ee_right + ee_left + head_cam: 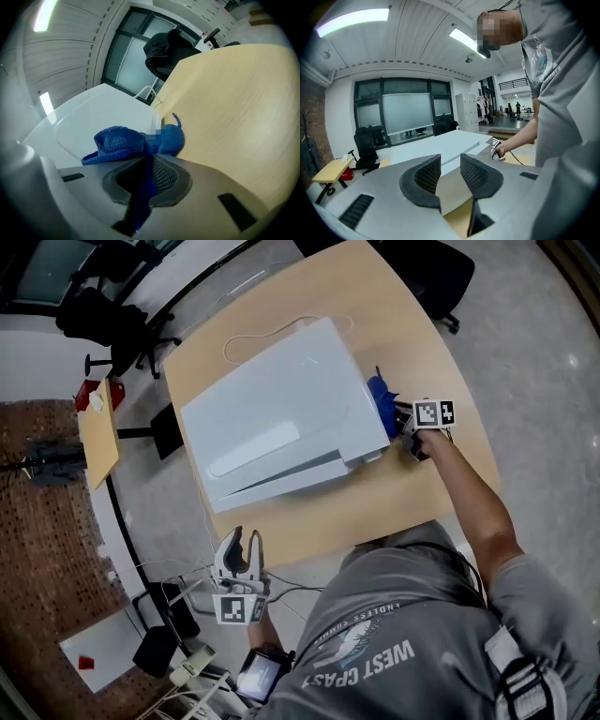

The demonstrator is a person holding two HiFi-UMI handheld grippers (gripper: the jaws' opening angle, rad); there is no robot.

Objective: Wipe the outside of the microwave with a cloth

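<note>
The white microwave (272, 423) sits on a tan table (441, 343). My right gripper (412, 432) is at the microwave's right side, low by the tabletop, shut on a blue cloth (382, 401). In the right gripper view the cloth (126, 140) bunches out of the gripper (147, 171) against the white microwave (93, 122). My left gripper (242, 542) hangs off the table's near edge, apart from the microwave. In its own view the left gripper (450, 171) is open with nothing between the jaws, and the microwave (440, 145) lies ahead.
A white cord (248, 334) loops behind the microwave. Black office chairs (103, 320) stand at the far left and another chair (441, 277) at the far right. A small yellow side table (98, 432) is to the left. Cables and a power strip (192, 667) lie on the floor.
</note>
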